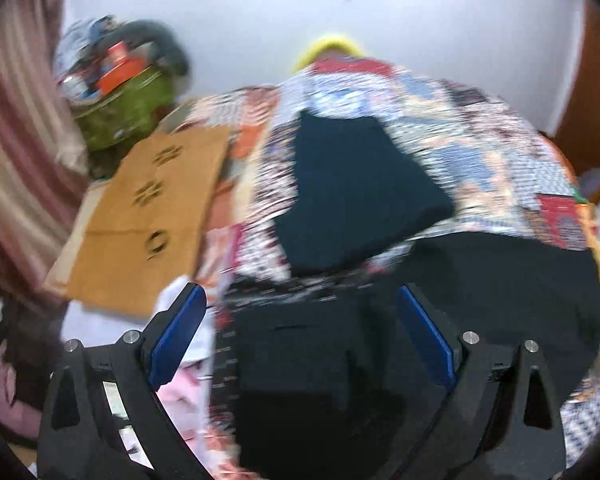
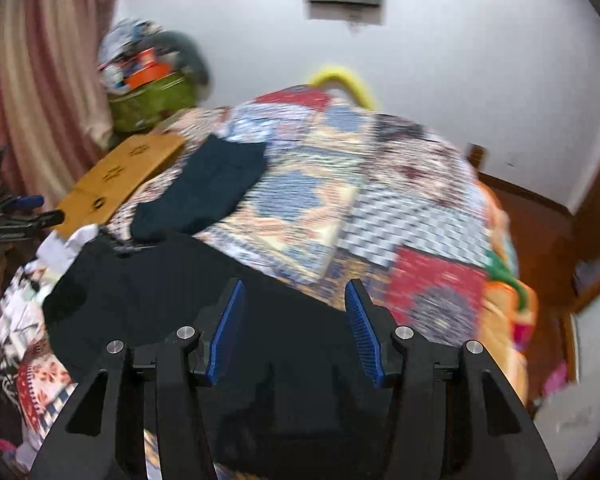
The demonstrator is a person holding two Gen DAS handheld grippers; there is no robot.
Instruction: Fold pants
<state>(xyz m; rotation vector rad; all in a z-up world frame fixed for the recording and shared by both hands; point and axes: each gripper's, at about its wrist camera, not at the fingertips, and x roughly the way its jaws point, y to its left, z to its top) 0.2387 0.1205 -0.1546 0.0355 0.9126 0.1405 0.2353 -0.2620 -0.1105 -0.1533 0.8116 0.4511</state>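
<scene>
Black pants [image 1: 480, 280] lie spread on a patchwork quilt [image 1: 480, 152] near the bed's front edge; they also show in the right wrist view [image 2: 172, 280]. My left gripper [image 1: 302, 296] is open above their left part, nothing between its blue pads. My right gripper [image 2: 294, 292] is open above the pants, also empty. A folded dark teal garment [image 1: 356, 188] lies farther back on the quilt, seen too in the right wrist view [image 2: 208, 192]. Both views are motion-blurred.
A flat cardboard sheet [image 1: 148, 216] lies at the bed's left side. A green bag [image 1: 124, 112] stuffed with items stands behind it by a pink curtain [image 1: 16, 120]. White and pink clothes [image 1: 188, 360] lie left of the pants. A wooden door [image 1: 596, 92] is at right.
</scene>
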